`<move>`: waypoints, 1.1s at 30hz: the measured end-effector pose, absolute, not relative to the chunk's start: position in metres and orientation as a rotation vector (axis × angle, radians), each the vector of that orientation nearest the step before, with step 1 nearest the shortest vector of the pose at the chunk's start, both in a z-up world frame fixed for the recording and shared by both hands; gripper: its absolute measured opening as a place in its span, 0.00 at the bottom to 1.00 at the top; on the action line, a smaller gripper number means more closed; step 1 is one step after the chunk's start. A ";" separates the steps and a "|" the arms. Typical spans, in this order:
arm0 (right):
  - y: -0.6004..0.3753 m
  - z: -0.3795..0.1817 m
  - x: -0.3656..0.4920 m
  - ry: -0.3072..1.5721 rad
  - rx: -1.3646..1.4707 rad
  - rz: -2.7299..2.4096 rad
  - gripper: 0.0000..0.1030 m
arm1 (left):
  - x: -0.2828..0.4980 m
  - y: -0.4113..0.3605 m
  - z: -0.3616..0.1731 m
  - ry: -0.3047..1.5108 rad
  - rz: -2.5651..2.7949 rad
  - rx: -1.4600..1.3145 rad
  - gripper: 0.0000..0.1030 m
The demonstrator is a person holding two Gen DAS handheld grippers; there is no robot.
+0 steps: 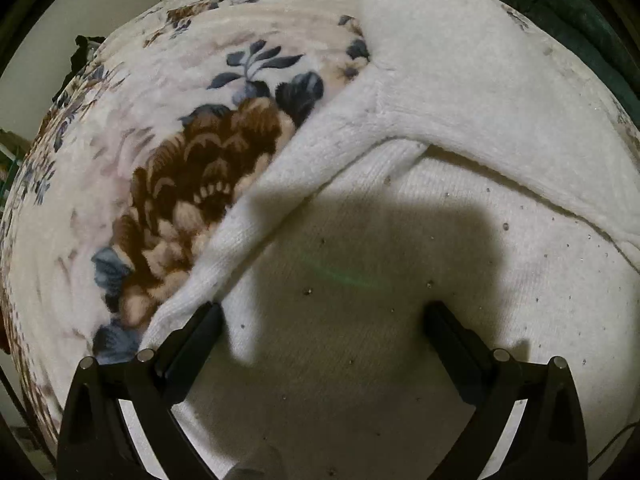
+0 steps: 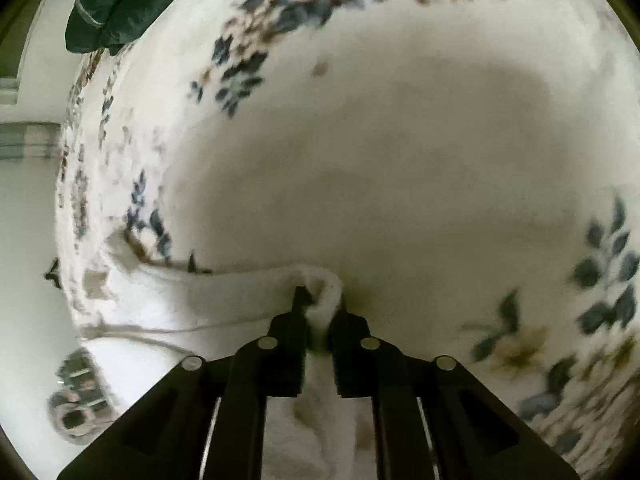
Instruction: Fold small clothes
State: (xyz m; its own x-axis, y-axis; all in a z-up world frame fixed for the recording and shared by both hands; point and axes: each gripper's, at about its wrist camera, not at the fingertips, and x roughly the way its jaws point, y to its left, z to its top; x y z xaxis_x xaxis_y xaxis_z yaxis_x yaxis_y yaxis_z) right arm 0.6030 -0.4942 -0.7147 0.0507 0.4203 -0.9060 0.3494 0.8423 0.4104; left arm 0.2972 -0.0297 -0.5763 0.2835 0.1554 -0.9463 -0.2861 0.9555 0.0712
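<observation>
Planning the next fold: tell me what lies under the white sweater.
The white knit sweater lies on a floral plush blanket, which shows beside it. Its folded sleeve rests on its body. Whatever is directly beneath the sweater is covered.

Right wrist view motion-blurred: blanket [image 2: 400,140] pattern smeared, object [image 2: 76,400] at lower left unreadable. Green cloth [image 1: 568,12] cut by frame edge. Sweater [image 1: 360,340] hem runs out of frame.
</observation>
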 end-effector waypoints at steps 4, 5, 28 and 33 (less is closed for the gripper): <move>-0.504 -0.693 0.571 1.522 0.662 0.044 0.53 | 0.300 -0.023 -0.563 1.306 0.284 -0.145 1.00; -0.507 -0.682 0.553 1.511 0.665 0.034 0.53 | 0.296 -0.023 -0.556 1.312 0.287 -0.149 1.00; -0.620 -0.670 0.302 1.673 0.844 0.002 0.53 | 0.105 -0.336 -0.517 1.481 -0.248 0.105 1.00; -0.642 -0.686 0.328 1.687 0.830 0.093 0.53 | 0.097 -0.386 -0.563 1.518 -0.148 0.255 0.34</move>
